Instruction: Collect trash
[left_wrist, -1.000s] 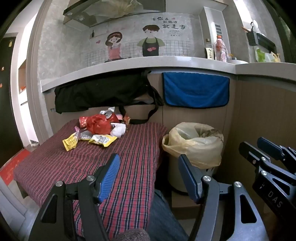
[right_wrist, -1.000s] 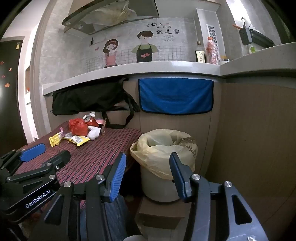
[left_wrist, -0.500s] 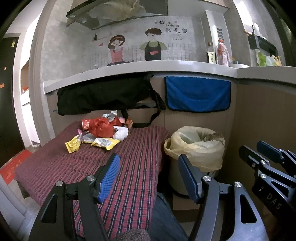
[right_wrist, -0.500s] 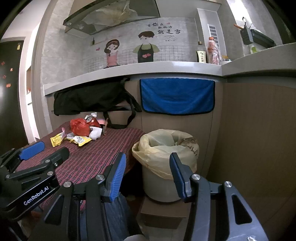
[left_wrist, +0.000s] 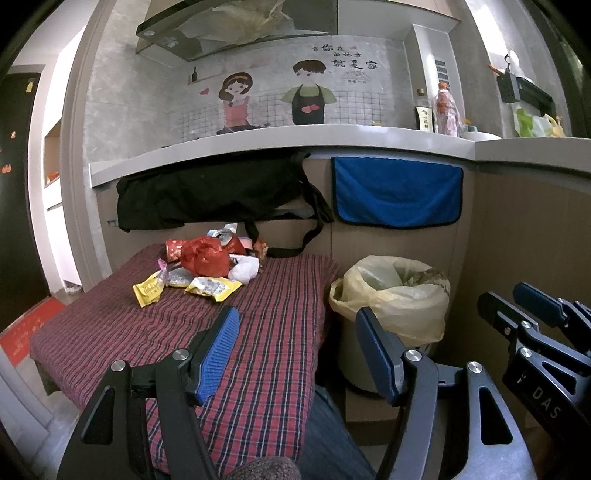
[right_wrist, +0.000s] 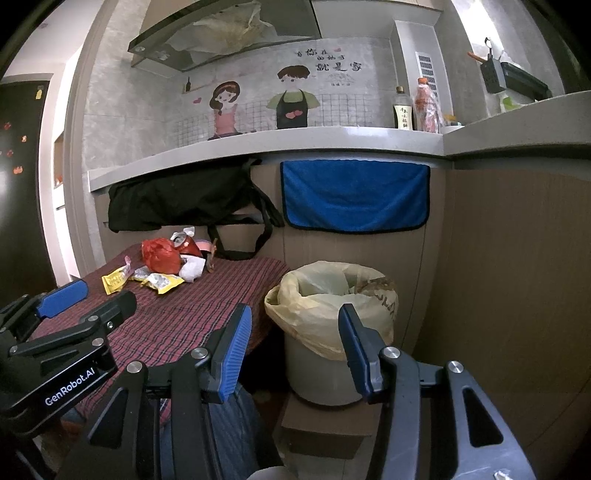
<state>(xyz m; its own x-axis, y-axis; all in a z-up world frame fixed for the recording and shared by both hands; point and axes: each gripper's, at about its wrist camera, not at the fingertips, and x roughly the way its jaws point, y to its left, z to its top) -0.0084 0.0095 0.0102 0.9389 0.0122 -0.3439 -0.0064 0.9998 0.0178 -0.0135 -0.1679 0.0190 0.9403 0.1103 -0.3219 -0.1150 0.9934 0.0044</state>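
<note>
We find the trash pile at the far end of the surface, which is covered w/ a red plaid cloth, just below the black bag hanging from the counter edge. Pile incl. a crumpled red plastic bag, a red can lying on its side behind it, a white crumpled wrapper to its right, and yellow snack wrappers at the near side, all touching or overlapping. Rest of the cloth is bare.

Bin w/ a yellowish liner stands on the floor just beside the surface's right edge, on a cardboard box. Liner mouth open; contents not clear to us. Blue towel hangs on the panel above the bin.

Left gripper: fingers apart, nothing between them, hovering over the near part of the cloth, well apart from the pile. Right gripper: fingers likewise spread and empty, aimed toward the bin, not touching it. A jeans-clad leg shows below both
</note>
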